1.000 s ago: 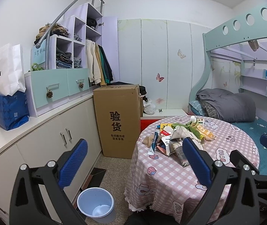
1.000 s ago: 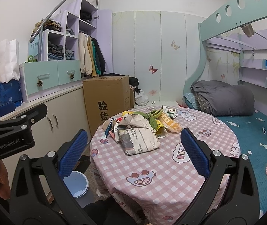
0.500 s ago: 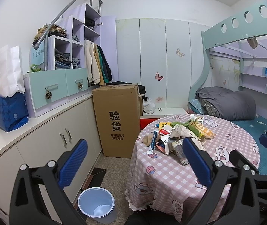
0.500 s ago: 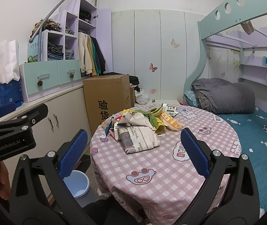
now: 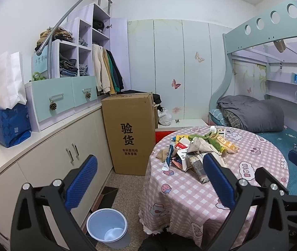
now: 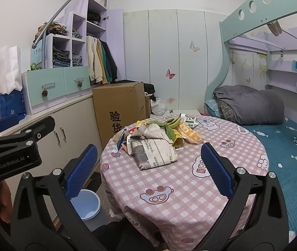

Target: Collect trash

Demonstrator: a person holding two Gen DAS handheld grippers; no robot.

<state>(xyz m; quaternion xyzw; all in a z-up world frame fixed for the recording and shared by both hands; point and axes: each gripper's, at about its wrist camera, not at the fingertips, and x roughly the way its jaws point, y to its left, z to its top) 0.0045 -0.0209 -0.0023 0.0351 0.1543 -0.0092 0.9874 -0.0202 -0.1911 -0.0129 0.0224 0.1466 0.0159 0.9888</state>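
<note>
Biggest thing on the right of both views is the bunk bed [image 6: 273, 138], teal sheet with a lumpy grey duvet on it. Left side is a long run of flat beige cabinets [image 5: 50, 152], and a tall brown cardboard box [image 5: 130, 132] stands between them and the round desk [image 6: 182, 179], which wears a soft pink checked cloth with cartoon prints.

Compared with a second ago not much has changed: the desk sits a touch lower and further off in the left view, everything else stayed put.

The trash pile [image 6: 156, 140] is at the far-left part of the desk top: a folded crumpled newspaper, glossy orange and yellow wrappers, a limp green peel, bits of card. A smooth round pale-blue plastic bin [image 5: 106, 223] is on the speckled floor at bottom left, beside the desk.

Left claw [image 5: 148, 177] is spread wide, ribbed blue pads, nothing in it. Right claw [image 6: 148, 169] same deal, spread and empty, hovering short of the pile.
</note>
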